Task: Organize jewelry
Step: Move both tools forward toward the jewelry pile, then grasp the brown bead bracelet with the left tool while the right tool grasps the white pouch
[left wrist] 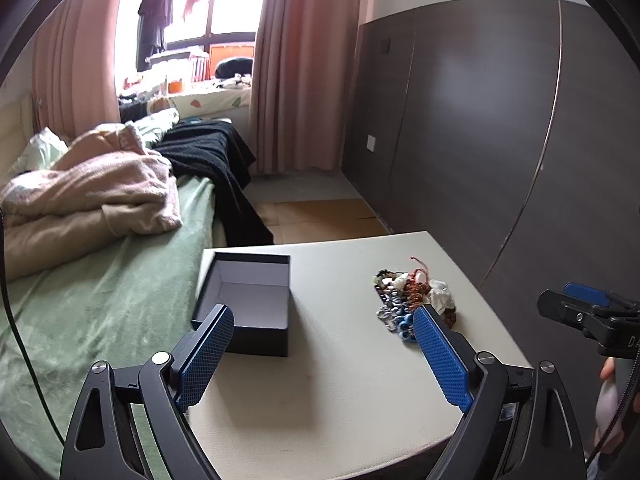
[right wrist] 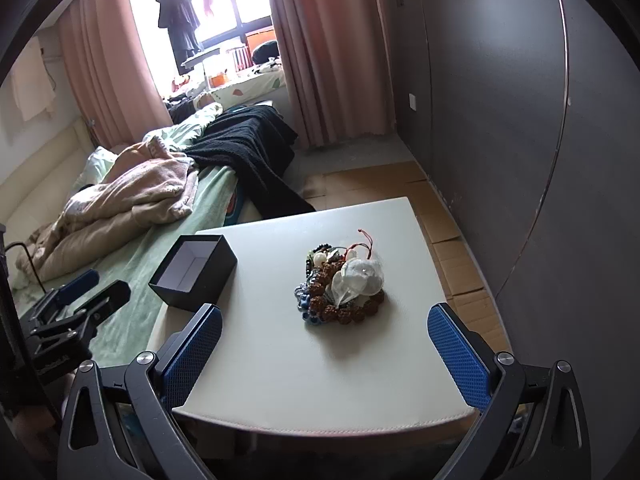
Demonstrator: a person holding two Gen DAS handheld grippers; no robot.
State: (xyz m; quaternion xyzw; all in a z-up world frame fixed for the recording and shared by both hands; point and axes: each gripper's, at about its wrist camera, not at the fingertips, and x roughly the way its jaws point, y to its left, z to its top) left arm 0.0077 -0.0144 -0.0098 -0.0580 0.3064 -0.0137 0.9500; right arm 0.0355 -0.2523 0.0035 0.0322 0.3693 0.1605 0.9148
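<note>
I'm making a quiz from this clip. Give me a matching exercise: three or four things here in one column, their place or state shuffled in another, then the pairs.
1. dark box
2. jewelry pile
3. black blanket
4. left claw

A. draped over the bed's edge
B. heaped mid-table
C. open, holding nothing
D. lidless and empty, at the table edge beside the bed

Pairs: 1-D, 2-B, 3-A, 4-C

Bright daylight through the window point(left wrist: 208, 8) with pink curtains point(left wrist: 304, 72) either side. Unmade bed point(left wrist: 120, 280) with green sheet, dark panelled wall point(left wrist: 480, 120), wood floor point(right wrist: 380, 184).
</note>
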